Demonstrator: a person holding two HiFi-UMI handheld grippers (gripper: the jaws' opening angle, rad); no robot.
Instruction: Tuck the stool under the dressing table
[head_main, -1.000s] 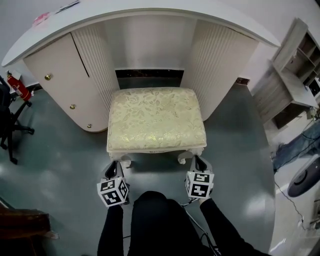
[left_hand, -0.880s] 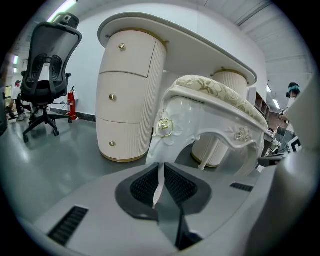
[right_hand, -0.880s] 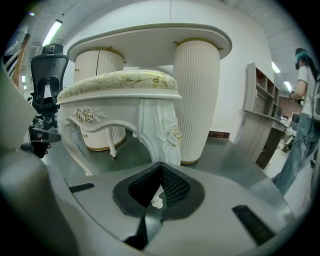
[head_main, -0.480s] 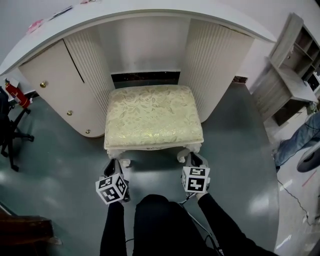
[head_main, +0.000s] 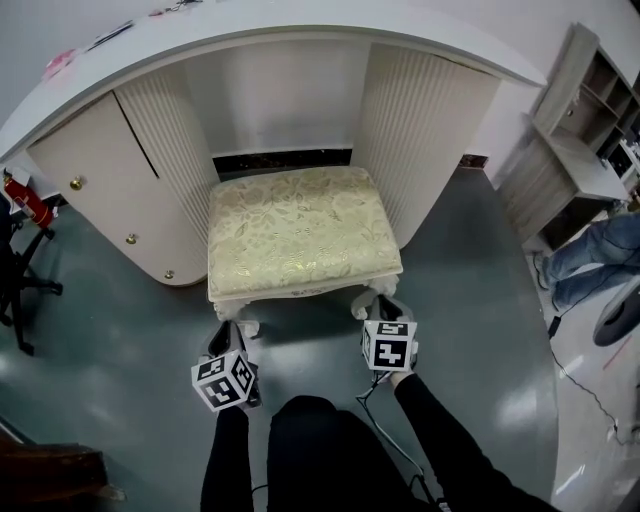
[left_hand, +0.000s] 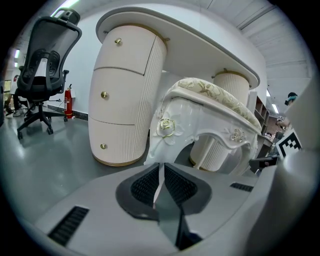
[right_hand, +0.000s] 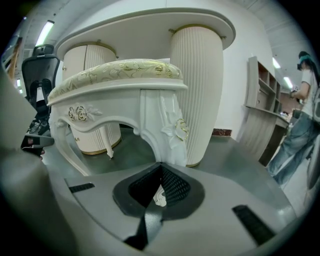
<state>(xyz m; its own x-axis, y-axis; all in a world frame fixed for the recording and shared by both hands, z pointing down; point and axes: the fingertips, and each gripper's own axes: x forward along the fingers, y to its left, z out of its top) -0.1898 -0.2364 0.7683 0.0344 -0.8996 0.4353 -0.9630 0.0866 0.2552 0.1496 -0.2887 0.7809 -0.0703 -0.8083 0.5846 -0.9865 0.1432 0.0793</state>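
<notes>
Head view: the stool (head_main: 305, 232) stands on the floor (head_main: 110, 320) dead ahead of both claws. It is already between the pedestals of the bench (head_main: 300, 35), with its front edge out. The left claw (head_main: 236, 340) is at the stool's front-left corner and the right claw (head_main: 380, 308) at its front-right corner, the right a bit further forward. The seat's long axis runs side to side, across the push line. The knee gap (head_main: 282, 100) lies straight beyond the stool, so the next move looks like an even forward push with both claws.

Left claw view: the jaws are almost together, pinching the thin white foot of the front-left leg (left_hand: 167, 135). The leg rises right above the claw, touching it. The rest of the stool is up and to the right.

Right claw view: the jaws are clamped on the white foot of the front-right leg (right_hand: 167, 127). The seat spreads up and to the left, and a bench pedestal stands just behind the leg.
</notes>
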